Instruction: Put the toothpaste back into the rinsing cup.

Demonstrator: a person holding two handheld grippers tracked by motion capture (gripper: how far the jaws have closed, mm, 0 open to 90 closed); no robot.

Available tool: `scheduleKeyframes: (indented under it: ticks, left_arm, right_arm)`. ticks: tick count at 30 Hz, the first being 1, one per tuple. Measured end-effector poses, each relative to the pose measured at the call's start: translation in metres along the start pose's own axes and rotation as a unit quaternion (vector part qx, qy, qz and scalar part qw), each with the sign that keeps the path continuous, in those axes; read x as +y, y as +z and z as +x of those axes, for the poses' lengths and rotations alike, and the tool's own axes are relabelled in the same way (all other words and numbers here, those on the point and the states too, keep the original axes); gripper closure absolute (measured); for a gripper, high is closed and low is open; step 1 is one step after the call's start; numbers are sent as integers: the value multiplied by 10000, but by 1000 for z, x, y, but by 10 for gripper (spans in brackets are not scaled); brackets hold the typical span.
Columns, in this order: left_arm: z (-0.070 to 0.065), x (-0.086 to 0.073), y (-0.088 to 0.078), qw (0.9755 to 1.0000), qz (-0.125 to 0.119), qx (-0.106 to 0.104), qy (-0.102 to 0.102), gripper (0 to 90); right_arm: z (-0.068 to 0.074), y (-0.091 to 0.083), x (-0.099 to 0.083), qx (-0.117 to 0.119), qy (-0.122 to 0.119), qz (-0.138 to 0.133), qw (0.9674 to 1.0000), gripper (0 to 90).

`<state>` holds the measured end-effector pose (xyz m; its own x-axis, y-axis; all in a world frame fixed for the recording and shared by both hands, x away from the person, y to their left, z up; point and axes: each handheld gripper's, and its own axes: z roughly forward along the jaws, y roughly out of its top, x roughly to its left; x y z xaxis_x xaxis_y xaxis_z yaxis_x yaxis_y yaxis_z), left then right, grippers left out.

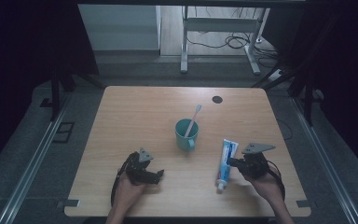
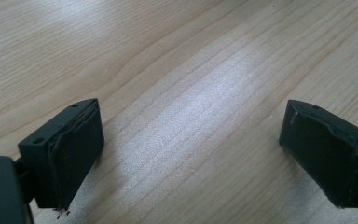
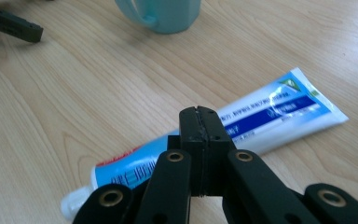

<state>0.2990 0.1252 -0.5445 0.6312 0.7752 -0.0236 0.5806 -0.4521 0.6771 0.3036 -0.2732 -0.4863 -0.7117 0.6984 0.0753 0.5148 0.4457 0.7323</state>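
A blue and white toothpaste tube (image 1: 225,164) lies flat at the front right of the wooden table (image 1: 135,112), its white cap toward the front edge. My right gripper (image 1: 231,162) sits just right of the tube and is shut. In the right gripper view its jaws (image 3: 199,123) are pressed together with nothing between them, and the tube (image 3: 275,109) lies on the wood beyond them. A teal cup (image 1: 185,134) with a pink toothbrush (image 1: 194,117) leaning in it stands mid-table. My left gripper (image 1: 154,175) rests at the front left, open (image 2: 191,154) over bare wood.
A small dark round mark (image 1: 217,99) lies near the table's far edge. Beyond the table stands a white metal frame (image 1: 219,25) with cables on the floor. The teal cup (image 3: 161,14) is ahead of the right gripper, the left gripper (image 3: 14,25) farther off.
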Motion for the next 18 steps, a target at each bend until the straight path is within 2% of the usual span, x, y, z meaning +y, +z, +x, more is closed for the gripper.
scheduleKeyframes:
  ticks: [4,11,18]
  left_arm:
    - [0,0,0,10000,0,1,0,64]
    - [0,0,0,10000,0,1,1,64]
    - [0,0,0,10000,-1,2,-1,64]
  right_arm:
    - [3,7,4,114,-21,-17,9999,895]
    - [14,18,10,181,-166,36,9997,894]
    - [20,32,10,232,-261,189,9992,892]
